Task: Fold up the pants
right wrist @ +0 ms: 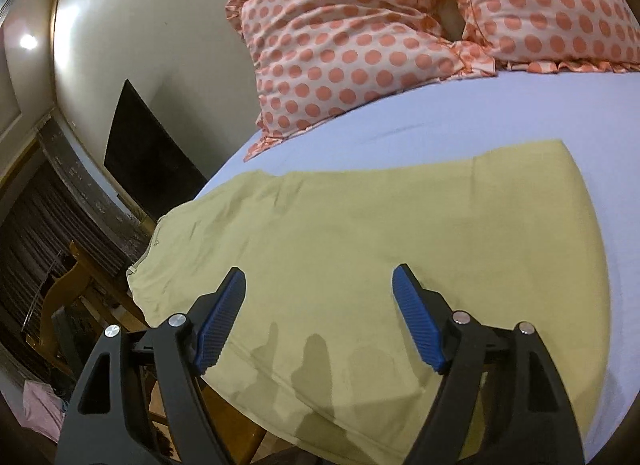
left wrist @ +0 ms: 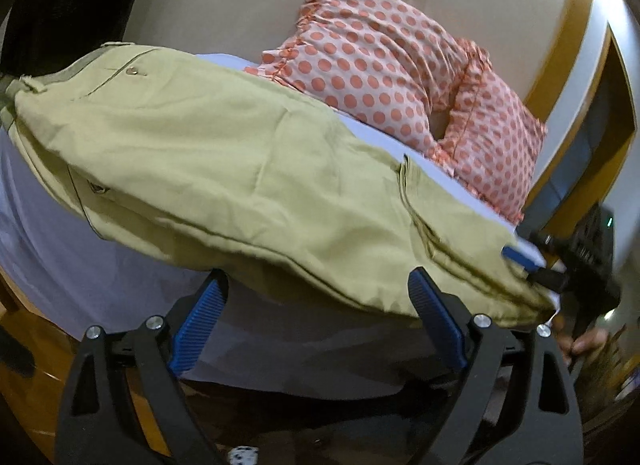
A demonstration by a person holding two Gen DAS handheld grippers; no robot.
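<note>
Khaki pants (left wrist: 248, 169) lie flat along the near edge of a bed with a pale lavender sheet (left wrist: 80, 265). The waistband with pocket buttons is at the left, the leg hems at the right. My left gripper (left wrist: 316, 285) is open and empty, just in front of the near edge of the pants. My right gripper (right wrist: 318, 281) is open and empty, hovering over the pants (right wrist: 360, 245) on the sheet (right wrist: 520, 121). It also shows in the left wrist view (left wrist: 528, 265) at the hem end, touching the fabric.
Two pink pillows with orange dots (left wrist: 400, 73) lean on the wall at the head of the bed, also in the right wrist view (right wrist: 380, 33). A wooden bed frame (left wrist: 36, 353) runs below the sheet. A wooden chair (right wrist: 68, 285) stands beside the bed.
</note>
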